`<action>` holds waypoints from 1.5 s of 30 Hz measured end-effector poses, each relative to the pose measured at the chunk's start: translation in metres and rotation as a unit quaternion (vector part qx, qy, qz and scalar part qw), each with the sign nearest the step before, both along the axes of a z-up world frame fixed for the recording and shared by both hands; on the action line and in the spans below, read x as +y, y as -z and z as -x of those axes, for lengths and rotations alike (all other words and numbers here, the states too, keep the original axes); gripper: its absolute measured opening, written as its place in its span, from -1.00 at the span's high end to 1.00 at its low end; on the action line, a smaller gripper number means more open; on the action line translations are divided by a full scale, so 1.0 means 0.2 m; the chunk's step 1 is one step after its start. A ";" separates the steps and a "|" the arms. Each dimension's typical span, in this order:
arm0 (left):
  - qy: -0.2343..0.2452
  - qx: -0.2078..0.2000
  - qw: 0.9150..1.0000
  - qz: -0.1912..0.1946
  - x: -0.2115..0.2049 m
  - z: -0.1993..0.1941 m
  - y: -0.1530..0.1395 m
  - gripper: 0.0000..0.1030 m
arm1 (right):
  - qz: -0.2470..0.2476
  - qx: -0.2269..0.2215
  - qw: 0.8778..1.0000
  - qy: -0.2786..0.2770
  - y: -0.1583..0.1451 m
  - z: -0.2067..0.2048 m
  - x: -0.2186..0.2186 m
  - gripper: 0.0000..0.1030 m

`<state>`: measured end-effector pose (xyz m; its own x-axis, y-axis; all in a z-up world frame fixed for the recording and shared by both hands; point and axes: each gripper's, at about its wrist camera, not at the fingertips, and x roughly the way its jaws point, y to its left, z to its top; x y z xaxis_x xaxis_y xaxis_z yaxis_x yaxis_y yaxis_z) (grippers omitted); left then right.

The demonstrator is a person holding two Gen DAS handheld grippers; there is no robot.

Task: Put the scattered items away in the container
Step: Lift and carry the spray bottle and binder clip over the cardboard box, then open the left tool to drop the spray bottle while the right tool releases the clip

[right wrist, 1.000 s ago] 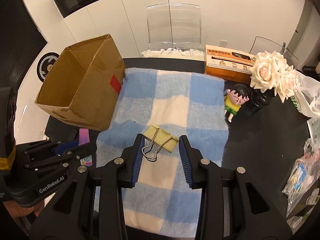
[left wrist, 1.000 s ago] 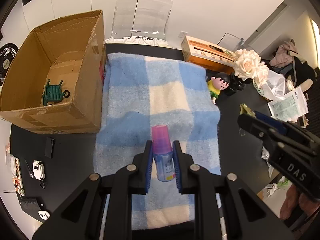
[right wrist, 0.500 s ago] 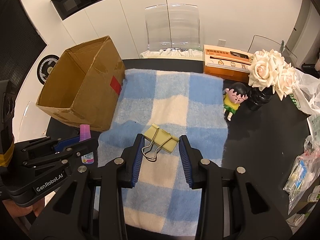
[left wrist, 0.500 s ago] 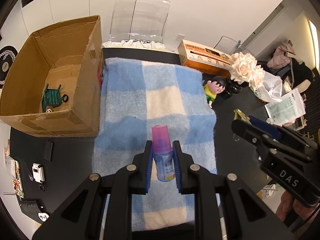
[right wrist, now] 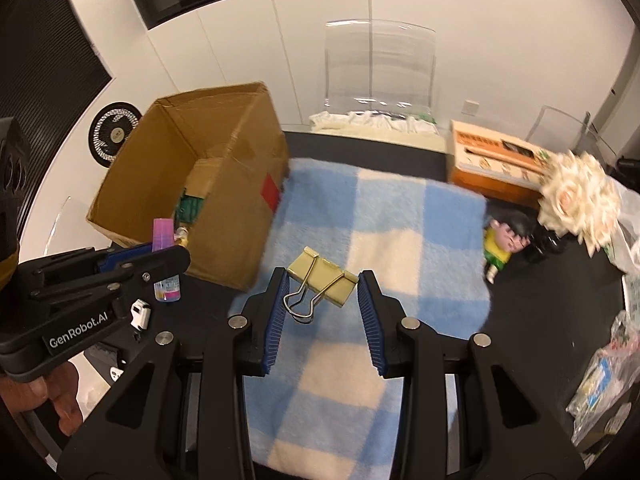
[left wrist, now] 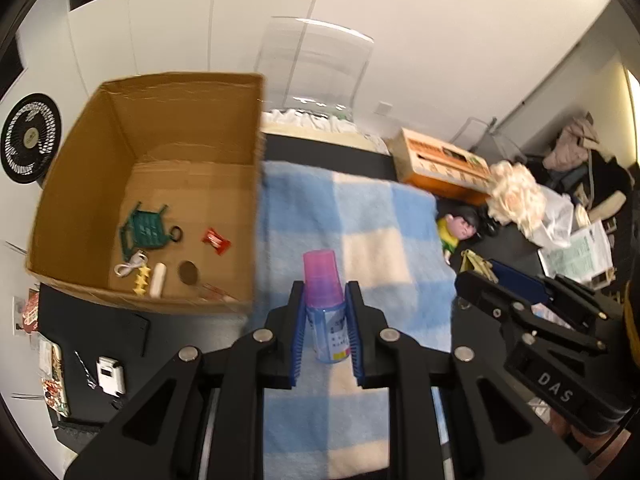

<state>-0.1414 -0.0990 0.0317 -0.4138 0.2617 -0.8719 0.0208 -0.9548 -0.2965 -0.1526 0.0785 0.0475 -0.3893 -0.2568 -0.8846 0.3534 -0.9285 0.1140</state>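
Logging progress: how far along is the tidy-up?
Done: several small items, including a green basket, lie in the box. In hand: left gripper is shut on a pink-capped bottle; right gripper grips a yellow binder clip, both lifted above the towel. Left: drop both into the box. No other loose items on the towel.

White cabinet wall [right wrist: 280, 60] runs behind; a clear acrylic chair [right wrist: 380, 64] stands at the black table's [right wrist: 540, 312] far edge; a round black fan [left wrist: 30, 138] sits left; dark blinds [right wrist: 44, 60] hang further left.
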 end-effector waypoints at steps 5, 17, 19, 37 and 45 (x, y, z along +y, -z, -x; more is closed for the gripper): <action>-0.024 0.001 1.000 0.005 -0.24 0.06 0.01 0.63 | 0.003 0.003 1.000 -0.025 -0.01 0.07 -0.25 0.28; -0.074 -0.015 0.997 0.021 -0.81 0.14 0.09 0.63 | 0.018 -0.009 0.995 -0.099 0.08 0.18 -0.89 0.28; -0.079 -0.020 0.996 0.022 -0.86 0.15 0.11 0.63 | 0.017 -0.015 0.994 -0.109 0.12 0.19 -0.97 0.28; -0.107 -0.034 0.993 0.047 -1.00 0.16 0.17 -0.42 | -0.008 -0.008 0.994 -0.112 0.17 0.25 -1.11 -0.64; -0.131 0.002 0.990 0.051 -1.05 0.03 0.09 -1.00 | 0.000 0.034 0.997 -0.075 0.08 0.17 -0.90 -1.00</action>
<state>-0.1482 -0.3100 0.0147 -0.4599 0.0548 -0.8863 0.2708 -0.9419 -0.1988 -0.1861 -0.1024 0.0309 -0.4048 -0.3164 -0.8579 0.4951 -0.8646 0.0853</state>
